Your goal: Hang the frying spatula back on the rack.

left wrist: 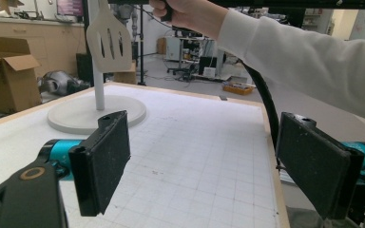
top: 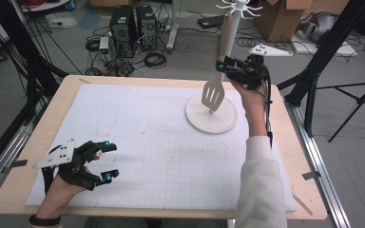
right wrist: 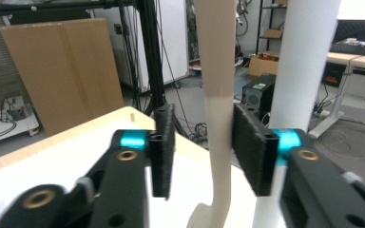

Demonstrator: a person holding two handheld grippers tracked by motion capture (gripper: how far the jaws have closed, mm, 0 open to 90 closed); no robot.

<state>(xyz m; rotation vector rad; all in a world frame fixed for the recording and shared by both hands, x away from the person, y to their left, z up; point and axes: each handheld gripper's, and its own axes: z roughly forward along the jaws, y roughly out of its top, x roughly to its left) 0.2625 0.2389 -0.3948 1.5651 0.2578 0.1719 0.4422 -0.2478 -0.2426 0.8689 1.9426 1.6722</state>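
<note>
A pale slotted spatula [top: 213, 95] hangs upright beside the white pole [right wrist: 304, 61] of a utensil stand, blade down above the stand's round base [top: 211, 116]. The stand's hooked top [top: 240, 7] is at the far right of the table. My right gripper [top: 223, 66] is raised at the spatula's handle [right wrist: 218, 95]. Its jaws stand open around the handle, with a clear gap on one side. My left gripper [top: 108, 160] rests low at the front left of the table, open, with nothing between its pads [left wrist: 100, 161]. The spatula [left wrist: 108, 40] and the base [left wrist: 76, 118] lie ahead of it.
A white gridded mat [top: 161, 147] covers the wooden table [top: 304, 199]. Off the table's far edge are computer towers [top: 133, 23], tangled cables and cardboard boxes [top: 285, 19]. Black frame legs [top: 313, 71] stand at the table's right side.
</note>
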